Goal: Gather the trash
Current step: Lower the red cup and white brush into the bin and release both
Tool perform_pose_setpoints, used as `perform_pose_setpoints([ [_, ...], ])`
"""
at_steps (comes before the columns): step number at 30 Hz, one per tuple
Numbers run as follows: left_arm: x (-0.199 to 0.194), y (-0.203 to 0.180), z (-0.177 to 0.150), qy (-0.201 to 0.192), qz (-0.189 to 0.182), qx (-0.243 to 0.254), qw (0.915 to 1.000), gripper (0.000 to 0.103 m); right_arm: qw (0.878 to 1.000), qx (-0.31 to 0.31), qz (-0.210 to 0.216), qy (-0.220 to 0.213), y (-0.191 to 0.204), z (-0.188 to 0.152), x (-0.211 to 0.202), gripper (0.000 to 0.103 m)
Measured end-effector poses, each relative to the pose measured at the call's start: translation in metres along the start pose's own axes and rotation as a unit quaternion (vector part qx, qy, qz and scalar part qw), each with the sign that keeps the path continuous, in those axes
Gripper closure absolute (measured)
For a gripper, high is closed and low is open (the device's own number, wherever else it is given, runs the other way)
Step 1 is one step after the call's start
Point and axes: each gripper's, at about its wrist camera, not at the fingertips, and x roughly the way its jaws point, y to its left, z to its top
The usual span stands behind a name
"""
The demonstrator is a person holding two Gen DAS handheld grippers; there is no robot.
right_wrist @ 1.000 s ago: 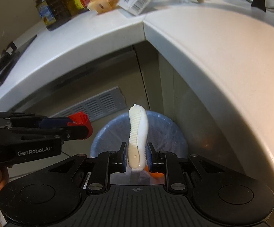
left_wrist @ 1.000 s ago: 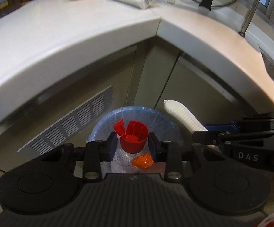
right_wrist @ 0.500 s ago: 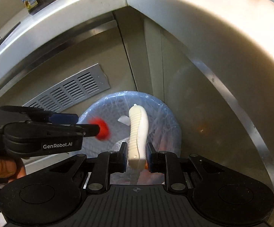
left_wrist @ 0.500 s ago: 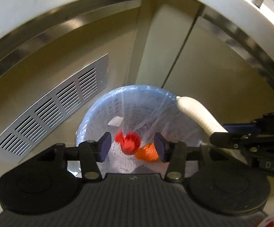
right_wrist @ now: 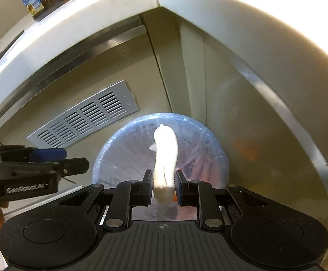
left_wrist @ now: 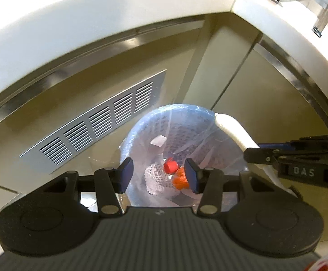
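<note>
One white ribbed strip (right_wrist: 165,158), clamped in the right gripper (right_wrist: 164,190), hangs over the lined bin (right_wrist: 109,158). Its curved tip nears the rim, so letting go now risks catching there. The left gripper (left_wrist: 158,175), fingers apart, holds nothing; a red cup (left_wrist: 170,166) lies inside.

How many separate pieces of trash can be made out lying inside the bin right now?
4: a red cap, orange scrap beside it, white foam netting to its left, and a small white paper bit higher on the liner of the bin. More may be hidden underneath.
</note>
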Motion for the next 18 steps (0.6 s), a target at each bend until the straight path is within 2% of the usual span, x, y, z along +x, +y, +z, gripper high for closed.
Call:
perform_pose_setpoints([
  [10,0.001,0.014,-0.004,-0.002,0.003,-0.017,0.9999,0.057,1.000,0.002,0.010,-0.009,0.006,0.010,0.018,0.081],
  [11,0.001,0.015,-0.004,-0.002,0.003,-0.017,0.9999,0.057,1.000,0.000,0.008,-0.009,0.006,0.010,0.018,0.080],
  [13,0.000,0.016,-0.005,-0.002,0.002,-0.017,0.9999,0.057,1.000,0.001,0.004,-0.010,0.006,0.011,0.016,0.061],
  [18,-0.003,0.015,-0.004,-0.004,-0.003,-0.017,0.9998,0.057,1.000,0.004,-0.002,-0.001,0.003,0.008,0.006,0.059],
])
